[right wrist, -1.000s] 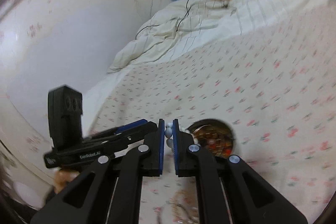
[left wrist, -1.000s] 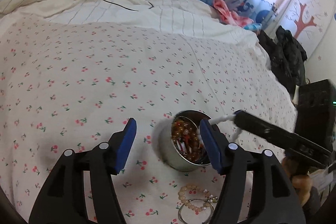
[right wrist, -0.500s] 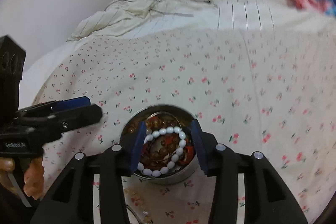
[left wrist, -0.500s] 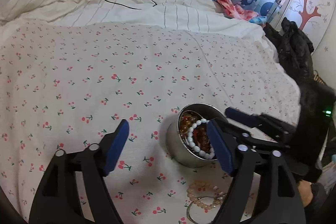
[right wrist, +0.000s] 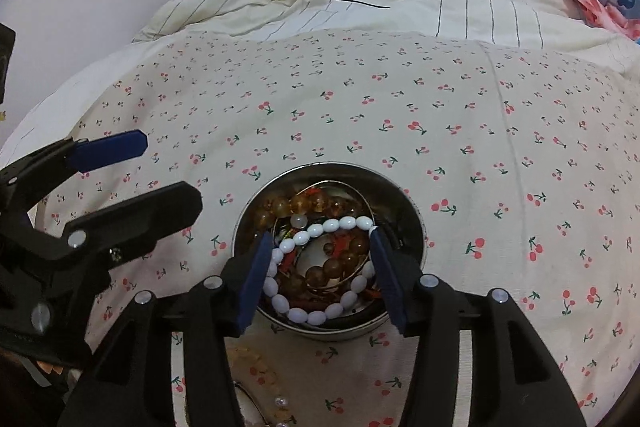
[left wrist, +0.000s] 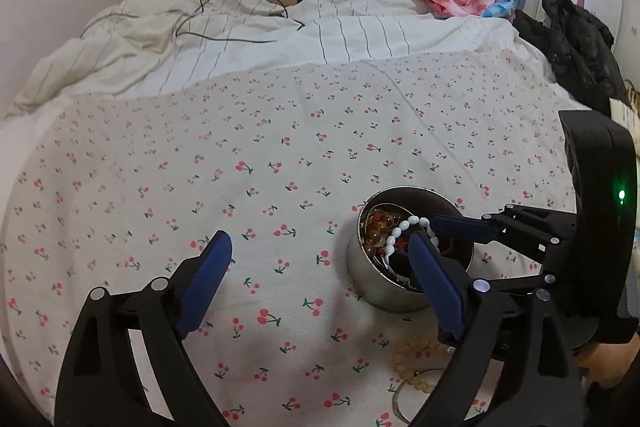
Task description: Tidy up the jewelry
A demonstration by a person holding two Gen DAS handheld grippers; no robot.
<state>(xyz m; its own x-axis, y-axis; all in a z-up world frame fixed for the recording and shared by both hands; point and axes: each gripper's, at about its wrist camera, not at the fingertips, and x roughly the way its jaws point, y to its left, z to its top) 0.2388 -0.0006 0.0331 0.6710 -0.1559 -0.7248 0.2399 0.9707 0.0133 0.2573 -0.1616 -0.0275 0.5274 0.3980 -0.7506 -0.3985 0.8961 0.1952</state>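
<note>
We see the right claw (right wrist: 318,267) over the metal tin (right wrist: 416,227) on the bed (right wrist: 360,115), its jaws opening; the white bead bracelet (right wrist: 320,227) lies between them on the amber beads inside, seemingly loose. The left claw (left wrist: 320,287) is opening wide beside the tin, nothing between its pads. Near the bottom edge, a pale bead bracelet (left wrist: 416,351) and a thin ring-shaped piece (left wrist: 404,387) are half hidden behind the claw's frame.

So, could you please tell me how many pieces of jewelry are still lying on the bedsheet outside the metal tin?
2 visible: a pale beaded bracelet just in front of the metal tin, and a thin metal bangle beside it, nearer the camera. Others may be hidden under the tongs.
</note>
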